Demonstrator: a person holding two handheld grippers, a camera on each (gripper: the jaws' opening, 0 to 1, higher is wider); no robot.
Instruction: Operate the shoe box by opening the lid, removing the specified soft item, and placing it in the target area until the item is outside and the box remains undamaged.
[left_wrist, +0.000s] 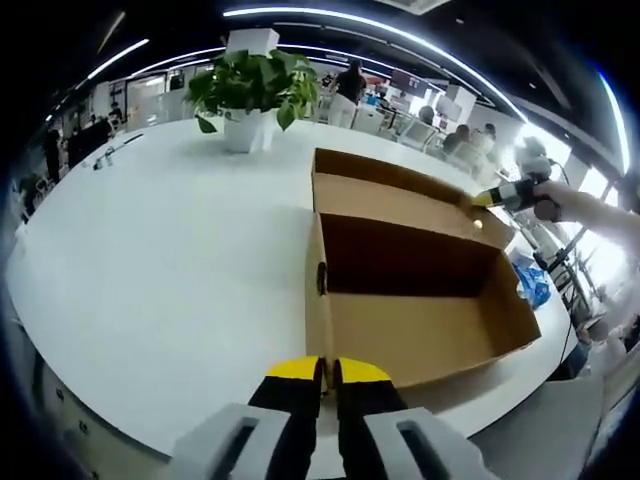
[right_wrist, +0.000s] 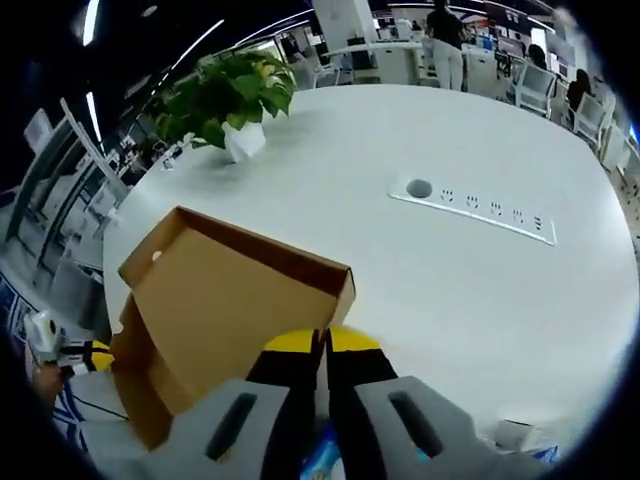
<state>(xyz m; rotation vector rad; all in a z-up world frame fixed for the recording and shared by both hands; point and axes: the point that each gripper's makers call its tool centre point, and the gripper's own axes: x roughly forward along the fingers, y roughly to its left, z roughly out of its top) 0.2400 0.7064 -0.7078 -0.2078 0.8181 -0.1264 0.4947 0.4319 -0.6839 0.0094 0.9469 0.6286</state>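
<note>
Near the table's (left_wrist: 150, 260) curved front edge, the shoe box (left_wrist: 410, 300) is sitting with its lid (left_wrist: 400, 195) already folded back, its inside looking bare. Your left gripper (left_wrist: 328, 372) is hovering at its near wall, jaws pressed together on nothing; your right gripper (right_wrist: 322, 342), likewise pinched empty, is reaching the lid's rim. I cannot spot the soft item; you probably need to find it first.

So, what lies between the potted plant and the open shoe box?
In the left gripper view, only bare white table separates the potted plant from the shoe box.
</note>
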